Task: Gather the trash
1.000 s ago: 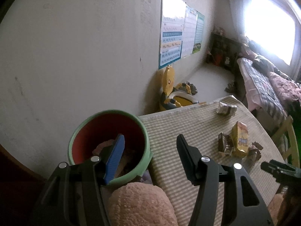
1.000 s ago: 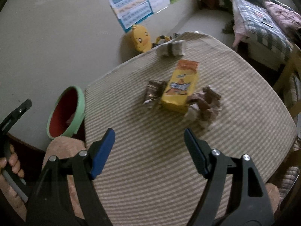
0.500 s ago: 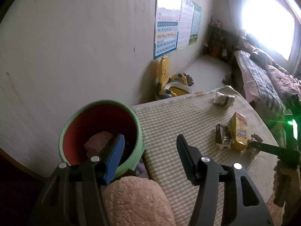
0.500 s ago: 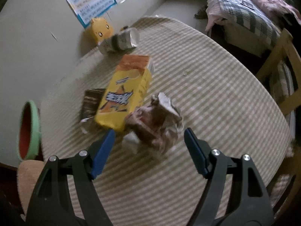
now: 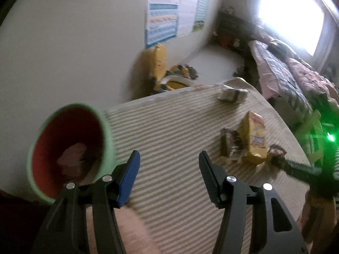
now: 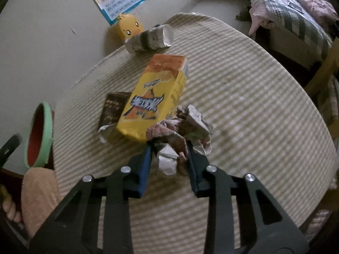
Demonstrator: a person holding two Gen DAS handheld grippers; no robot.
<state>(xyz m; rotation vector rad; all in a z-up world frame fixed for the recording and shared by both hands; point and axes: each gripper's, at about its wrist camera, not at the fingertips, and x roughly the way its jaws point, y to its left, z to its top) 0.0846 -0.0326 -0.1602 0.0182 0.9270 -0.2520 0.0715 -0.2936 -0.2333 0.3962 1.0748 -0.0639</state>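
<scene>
My right gripper (image 6: 168,148) has its jaws closing on a crumpled paper wad (image 6: 186,124) that lies on the striped table (image 6: 254,105); both pads press its near part. Touching the wad are a yellow snack carton (image 6: 154,97) and a brown wrapper (image 6: 112,108), with a tipped paper cup (image 6: 150,39) farther back. At the table's left edge stands a green bin with a red inside (image 5: 70,148), something pinkish in it. My left gripper (image 5: 168,156) hangs open over the table beside the bin, holding nothing.
A yellow duck potty (image 5: 161,67) stands on the floor by the wall behind the table. A bed (image 5: 286,67) lies to the right, a wooden chair (image 6: 324,72) next to the table. A pink cushion (image 6: 38,190) sits below the bin.
My right gripper came down over the trash pile and shut on the crumpled wad. The left gripper swung right from above the bin to over the table, still open.
</scene>
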